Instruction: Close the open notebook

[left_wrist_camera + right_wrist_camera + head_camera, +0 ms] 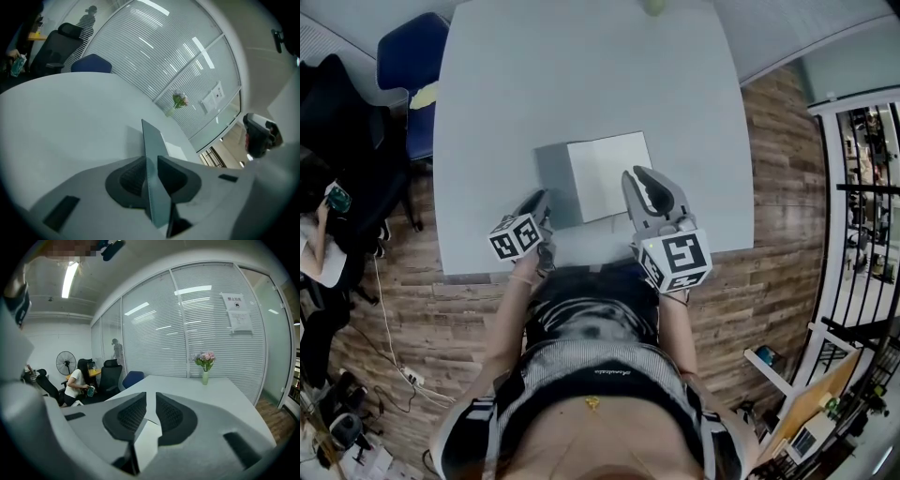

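The open notebook (605,173) is lying near the front edge of the grey worktop (534,75). The left gripper (542,199) is clamping its grey cover (152,154), which is showing edge-on between the jaws. The right gripper (643,180) is hovering over the white page's near corner, jaws a narrow slit apart with nothing in them. A blue chair (408,56) is sitting at the far left corner. A vase of flowers (205,366) is standing at the far end, cut off at the top edge from above, and both grippers are hiding the notebook's near edge.
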The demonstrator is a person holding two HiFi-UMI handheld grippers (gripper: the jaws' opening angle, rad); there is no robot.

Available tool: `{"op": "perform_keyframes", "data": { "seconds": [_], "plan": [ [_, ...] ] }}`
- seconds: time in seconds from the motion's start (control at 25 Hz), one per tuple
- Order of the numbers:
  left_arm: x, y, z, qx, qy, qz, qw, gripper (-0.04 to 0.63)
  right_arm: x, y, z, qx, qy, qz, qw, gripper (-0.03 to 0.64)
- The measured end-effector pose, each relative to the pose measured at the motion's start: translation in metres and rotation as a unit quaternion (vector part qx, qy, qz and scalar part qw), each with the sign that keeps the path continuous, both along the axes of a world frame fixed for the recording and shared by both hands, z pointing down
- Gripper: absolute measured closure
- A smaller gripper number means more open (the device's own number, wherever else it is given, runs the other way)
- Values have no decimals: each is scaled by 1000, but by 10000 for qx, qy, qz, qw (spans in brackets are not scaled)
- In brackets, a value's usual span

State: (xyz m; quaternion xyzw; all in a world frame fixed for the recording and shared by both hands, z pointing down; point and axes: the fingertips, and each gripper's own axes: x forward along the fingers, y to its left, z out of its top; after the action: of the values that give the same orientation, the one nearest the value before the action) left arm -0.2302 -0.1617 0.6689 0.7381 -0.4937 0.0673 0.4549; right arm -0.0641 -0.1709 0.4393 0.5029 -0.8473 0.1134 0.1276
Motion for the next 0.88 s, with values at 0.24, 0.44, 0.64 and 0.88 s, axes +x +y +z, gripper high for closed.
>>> {"op": "perform_keyframes", "data": {
  "seconds": [0.24,0.44,0.64,0.88],
  "plan": [
    [7,-3,-23,345,475,146,9982,535,1,4,-7,80,-61,38,9999,551],
    [18,-10,-37,516,634,320,9961,537,3,5,-12,120,-154,85,9998,551],
    [25,-13,-44,573,590,448,9956,542,4,6,-15,174,-174,155,9996,551],
    [34,-14,-52,621,500,449,9958,560,15,7,-19,226,-222,173,9993,551]
  ]
}}
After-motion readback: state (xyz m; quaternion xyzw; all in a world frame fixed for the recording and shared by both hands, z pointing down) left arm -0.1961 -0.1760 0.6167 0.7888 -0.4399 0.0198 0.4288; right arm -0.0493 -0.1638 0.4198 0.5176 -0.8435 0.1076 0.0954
